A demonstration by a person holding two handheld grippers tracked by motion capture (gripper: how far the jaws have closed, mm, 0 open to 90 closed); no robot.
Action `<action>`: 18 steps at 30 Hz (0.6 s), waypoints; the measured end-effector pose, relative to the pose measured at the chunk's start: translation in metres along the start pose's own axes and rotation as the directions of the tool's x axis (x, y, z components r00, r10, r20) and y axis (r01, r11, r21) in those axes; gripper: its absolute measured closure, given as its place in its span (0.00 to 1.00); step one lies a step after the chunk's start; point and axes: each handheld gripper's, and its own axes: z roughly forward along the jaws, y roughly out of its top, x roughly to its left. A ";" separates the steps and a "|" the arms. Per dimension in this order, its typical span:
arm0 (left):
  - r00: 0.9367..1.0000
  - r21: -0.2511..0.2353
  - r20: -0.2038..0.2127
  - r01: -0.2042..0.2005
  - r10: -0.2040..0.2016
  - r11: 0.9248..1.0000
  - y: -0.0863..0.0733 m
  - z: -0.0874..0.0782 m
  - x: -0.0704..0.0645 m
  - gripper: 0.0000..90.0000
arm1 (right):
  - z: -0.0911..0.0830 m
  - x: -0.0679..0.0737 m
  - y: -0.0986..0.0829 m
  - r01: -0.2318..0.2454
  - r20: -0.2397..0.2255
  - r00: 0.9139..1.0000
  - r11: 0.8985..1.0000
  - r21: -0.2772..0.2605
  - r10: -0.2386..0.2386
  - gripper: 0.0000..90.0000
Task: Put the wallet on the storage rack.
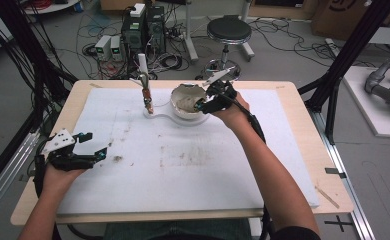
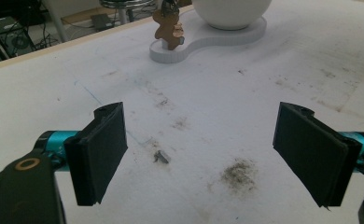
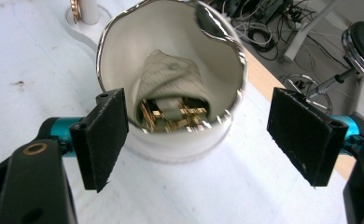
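A white bowl point(image 1: 185, 101) with a silvery rim stands on a flat white base point(image 1: 160, 114) at the far middle of the table. In the right gripper view the bowl point(image 3: 124, 56) holds a pale cloth point(image 3: 168, 79) and small gold-coloured pieces point(image 3: 171, 116). My right gripper point(image 1: 203, 103) hovers at the bowl's right rim, open point(image 3: 198, 114), with one jaw on each side of the near rim and nothing held. A brown figure point(image 1: 147, 98) stands on a post on the same base. My left gripper point(image 1: 97, 145) rests open over the mat at the left point(image 2: 201, 123).
A stained white mat point(image 1: 183, 165) covers the wooden table point(image 1: 303, 125). A tiny grey scrap point(image 2: 161, 157) and a dark smudge point(image 2: 238, 173) lie between the left jaws. In the left gripper view the figure point(image 2: 168, 30) and the base point(image 2: 208, 39) lie ahead. A stool point(image 1: 228, 31) and cables stand beyond the far edge.
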 end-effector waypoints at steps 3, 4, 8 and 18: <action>1.000 0.003 0.003 -0.004 0.004 1.000 0.000 0.001 -0.001 0.19 | -0.016 -0.006 -0.014 -0.036 0.002 0.999 0.999 -0.026 0.036 0.23; 1.000 0.003 0.003 -0.003 0.003 1.000 0.000 0.001 -0.001 0.19 | -0.021 -0.009 -0.019 -0.045 0.001 0.999 0.999 -0.019 0.045 0.23; 1.000 -0.001 0.005 -0.003 0.003 1.000 0.001 0.002 -0.002 0.19 | -0.040 -0.015 -0.039 -0.066 0.009 0.998 0.995 -0.076 0.067 0.23; 1.000 -0.017 0.018 -0.004 0.005 1.000 0.005 0.006 -0.004 0.19 | -0.071 -0.007 -0.087 -0.093 -0.004 0.996 0.985 -0.144 0.094 0.23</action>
